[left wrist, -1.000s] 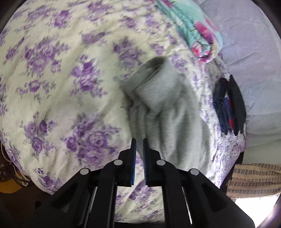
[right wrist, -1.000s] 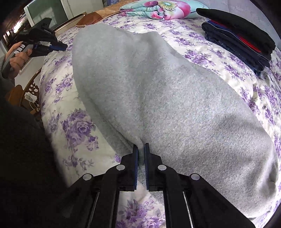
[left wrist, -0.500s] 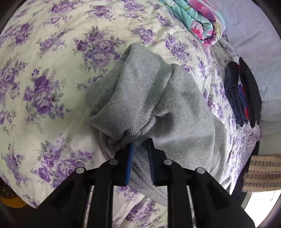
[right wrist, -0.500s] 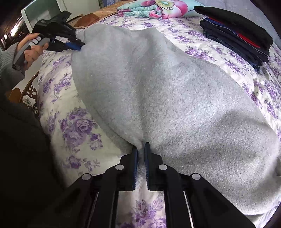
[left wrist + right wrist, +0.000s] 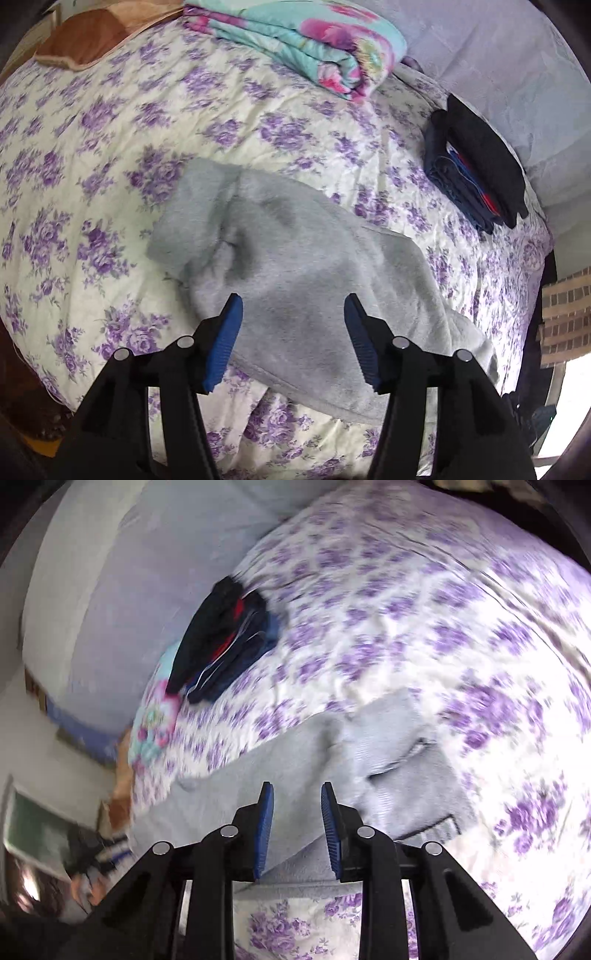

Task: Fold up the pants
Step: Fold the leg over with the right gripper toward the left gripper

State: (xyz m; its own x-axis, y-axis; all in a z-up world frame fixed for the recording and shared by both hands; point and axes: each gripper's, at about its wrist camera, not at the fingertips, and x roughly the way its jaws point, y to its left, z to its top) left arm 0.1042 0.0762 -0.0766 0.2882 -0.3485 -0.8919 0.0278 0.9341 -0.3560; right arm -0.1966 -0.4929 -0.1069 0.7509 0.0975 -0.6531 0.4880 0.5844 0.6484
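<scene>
Grey sweatpants [image 5: 295, 266] lie folded lengthwise on a bed with a purple-flower quilt [image 5: 110, 147]. Their ribbed end is bunched at the far left. My left gripper [image 5: 291, 321] is open wide and empty, hovering above the near edge of the pants. In the right wrist view the pants [image 5: 332, 760] lie under my right gripper [image 5: 297, 805], with the ribbed waistband and a drawstring to the right. The right gripper is open and empty, just above the cloth. That view is blurred by motion.
A stack of folded dark clothes [image 5: 476, 166] sits at the right side of the bed, also in the right wrist view [image 5: 225, 638]. A folded teal and pink blanket [image 5: 314, 48] lies at the back. A brown pillow [image 5: 85, 40] is at the far left.
Both grippers have let go of the grey pants and opened. The left gripper has pulled back and up. The right gripper has swung round toward the waistband end.
</scene>
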